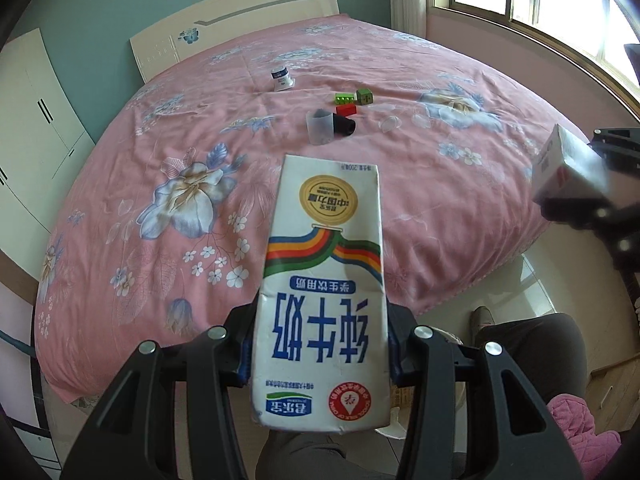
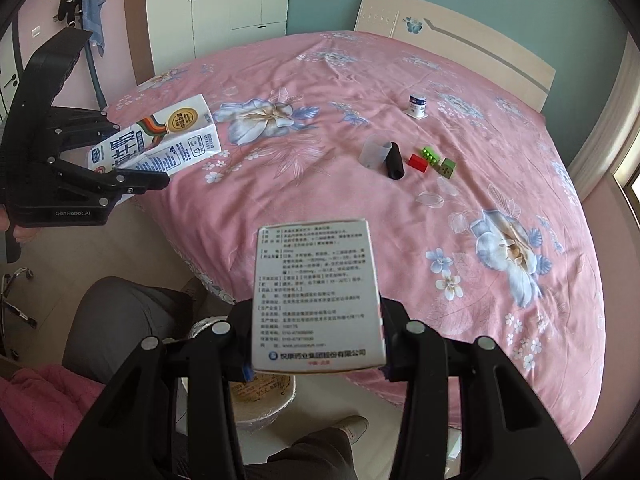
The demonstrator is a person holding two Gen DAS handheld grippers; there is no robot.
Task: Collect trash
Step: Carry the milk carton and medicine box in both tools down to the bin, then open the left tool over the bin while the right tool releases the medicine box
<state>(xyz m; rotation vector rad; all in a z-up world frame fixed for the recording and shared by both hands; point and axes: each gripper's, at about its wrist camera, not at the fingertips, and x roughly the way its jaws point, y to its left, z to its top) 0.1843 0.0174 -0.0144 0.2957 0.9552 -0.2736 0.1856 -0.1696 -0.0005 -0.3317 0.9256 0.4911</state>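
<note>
Left tongs point(image 1: 320, 344) clamped on milk carton point(image 1: 324, 280); carton's long axis runs straight ahead along fingers, over bed edge. Bin not clear here.

Right tongs point(image 2: 316, 336) clamped on medicine box point(image 2: 316, 296), long axis also forward. I see foil-lined bin point(image 2: 264, 404) directly beneath, on floor by my leg. I judge right hand nearer bin; left tongs point(image 2: 132, 168) off left, higher.
</note>
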